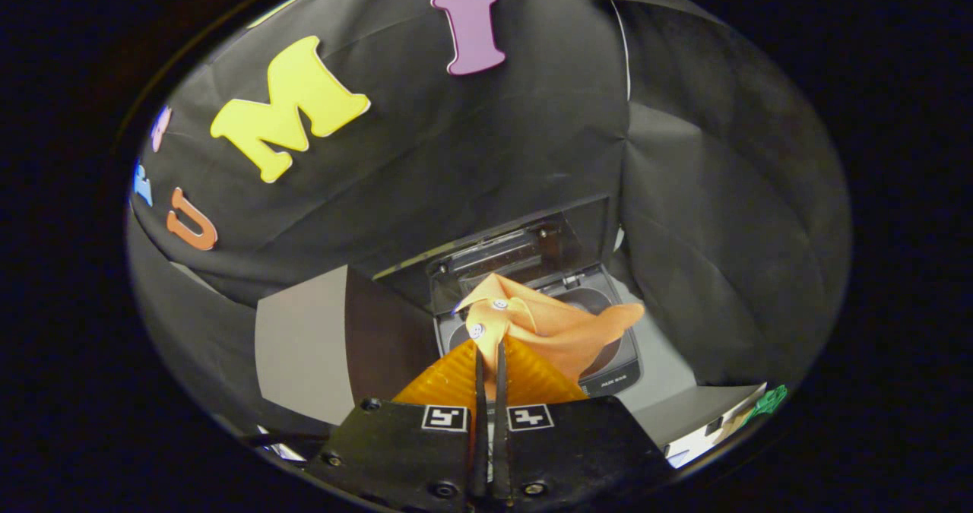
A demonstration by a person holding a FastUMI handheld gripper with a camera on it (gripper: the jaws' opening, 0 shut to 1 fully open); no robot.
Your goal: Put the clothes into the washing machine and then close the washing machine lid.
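Your gripper (490,353) has its jaws closed on the orange shirt (547,323), which hangs over the open washing machine (616,368), so you have yet to drop it in and close the lid (509,251).

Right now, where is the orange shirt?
In the gripper view, the orange shirt hangs pinched in the shut gripper, just above the washing machine, whose lid stands open.

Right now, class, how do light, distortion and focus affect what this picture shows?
Gripper view: fisheye bends the booth wall; light falls on the orange shirt pinched between the fingers, which are closed on it; the washing machine beyond, lid up, is dim; sharpness fades toward the rim.
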